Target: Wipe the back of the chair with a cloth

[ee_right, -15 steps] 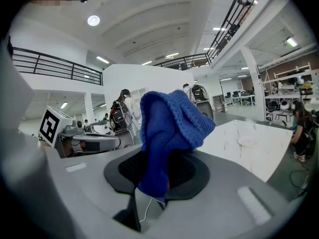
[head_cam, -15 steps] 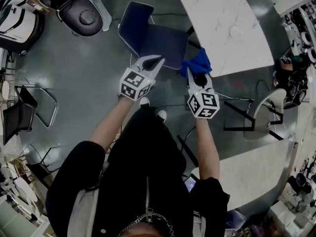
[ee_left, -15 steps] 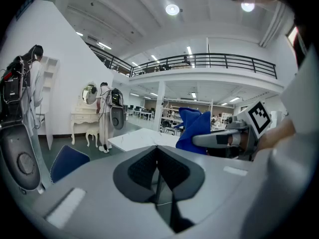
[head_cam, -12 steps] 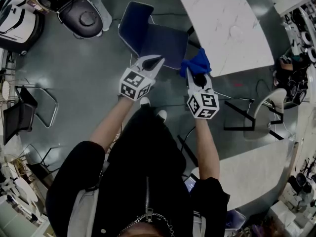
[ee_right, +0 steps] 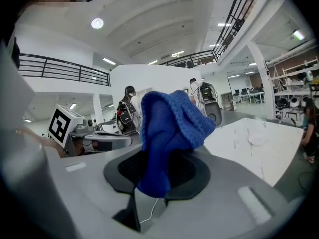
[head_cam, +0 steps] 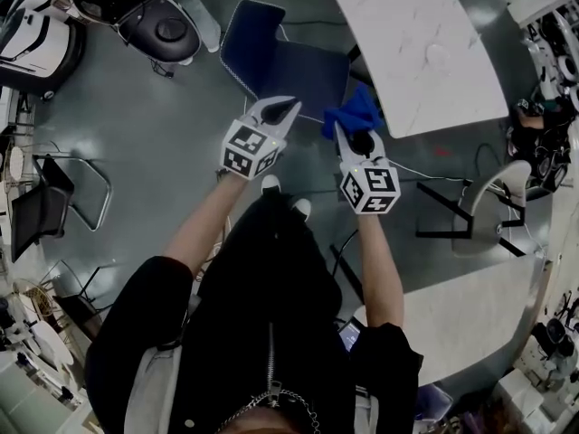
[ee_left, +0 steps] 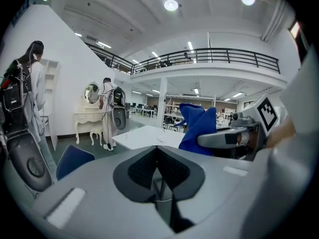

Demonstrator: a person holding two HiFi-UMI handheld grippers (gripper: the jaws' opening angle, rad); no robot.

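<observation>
A dark blue chair stands on the floor ahead of me, its backrest at the far left side. My right gripper is shut on a bunched blue cloth, held just off the chair seat's right front corner. The right gripper view shows that cloth standing up from the closed jaws. My left gripper hovers over the seat's front edge, shut, with nothing in it. In the left gripper view the chair's backrest shows low at the left and the cloth at the right.
A white marble table stands right of the chair, close to the cloth. Behind the chair, far left, is a round black machine. A black-framed chair sits at the left, a second pale table at the lower right, and cluttered benches along the right edge.
Both grippers have shifted slightly up toward the chair; the right one moved a little left with the cloth. Both stay shut.
</observation>
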